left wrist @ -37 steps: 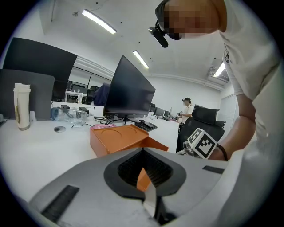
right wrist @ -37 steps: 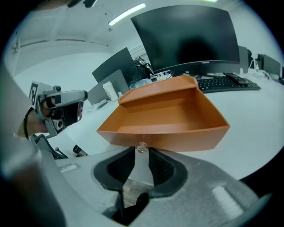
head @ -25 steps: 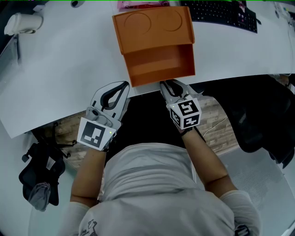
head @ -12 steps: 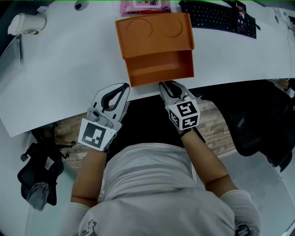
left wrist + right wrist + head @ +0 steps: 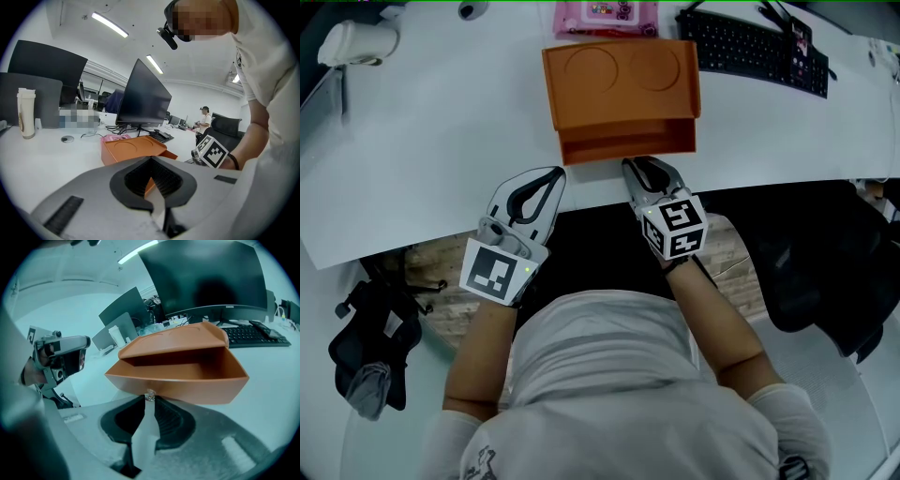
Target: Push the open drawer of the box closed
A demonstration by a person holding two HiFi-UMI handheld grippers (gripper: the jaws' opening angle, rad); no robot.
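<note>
An orange box (image 5: 619, 80) stands on the white table (image 5: 441, 141), and its drawer (image 5: 628, 141) sticks out a short way toward me. My right gripper (image 5: 635, 166) is shut, its tips pressed against the drawer front (image 5: 187, 376) at a small clear knob (image 5: 150, 394). In the right gripper view the knob sits just above the closed tips of the right gripper (image 5: 149, 401). My left gripper (image 5: 555, 174) is shut and empty, resting at the table's near edge left of the drawer and apart from it. The left gripper view shows the box (image 5: 133, 147) beyond the left gripper's tips (image 5: 151, 161).
A black keyboard (image 5: 759, 52) lies behind the box to the right, and a pink pack (image 5: 607, 17) right behind it. A white bottle (image 5: 356, 42) lies at the far left. A black chair (image 5: 825, 272) and a dark bag (image 5: 370, 347) stand off the table.
The drawer has slid well into the box and shows much less of its inside. My right gripper has followed it forward. The left gripper has hardly moved.
</note>
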